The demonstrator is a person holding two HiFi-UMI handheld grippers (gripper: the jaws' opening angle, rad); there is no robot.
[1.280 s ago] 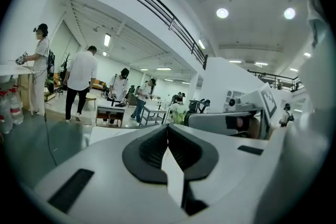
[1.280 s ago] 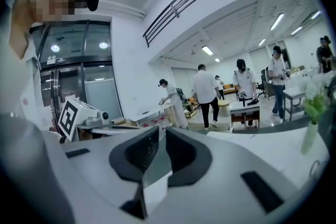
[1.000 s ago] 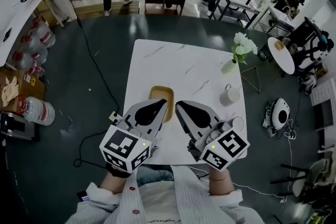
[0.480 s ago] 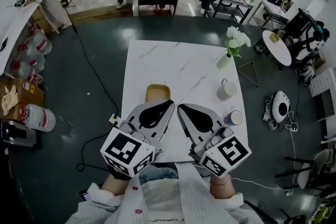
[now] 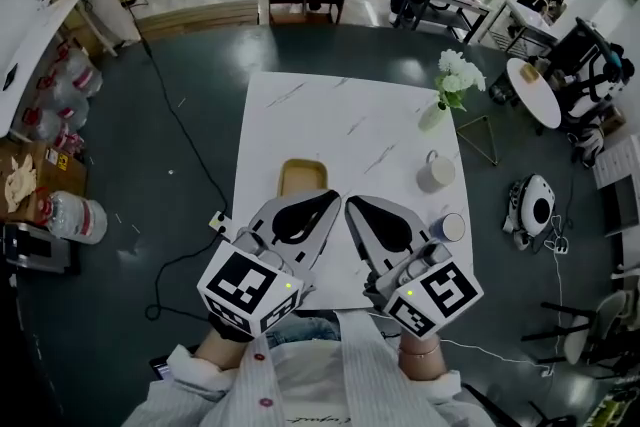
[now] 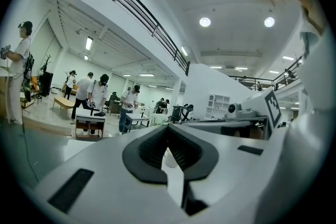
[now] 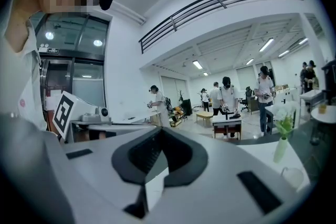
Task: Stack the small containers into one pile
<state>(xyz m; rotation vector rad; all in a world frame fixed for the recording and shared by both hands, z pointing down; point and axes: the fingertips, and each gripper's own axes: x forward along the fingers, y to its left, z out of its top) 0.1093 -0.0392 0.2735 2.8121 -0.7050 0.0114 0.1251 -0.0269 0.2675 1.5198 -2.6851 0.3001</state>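
A tan rectangular container (image 5: 302,176) sits on the white marble table (image 5: 340,115), its near end hidden behind my left gripper (image 5: 326,198). A small round cup with a blue rim (image 5: 450,226) stands near the table's right edge, and a white mug (image 5: 436,172) is beyond it. My right gripper (image 5: 351,205) hovers beside the left one over the table's near half. Both are raised and level. In the left gripper view the left gripper (image 6: 168,128) has its jaw tips together with nothing between them. In the right gripper view the right gripper (image 7: 160,131) looks the same.
A vase of white flowers (image 5: 452,87) stands at the table's far right; it shows again as the vase (image 7: 281,139) in the right gripper view. Dark floor surrounds the table, with a black cable (image 5: 190,155) at the left. Several people work at desks far behind.
Both grippers stay shut and side by side over the near part of the table. The head view has shifted slightly, so the table sits a little differently in frame.
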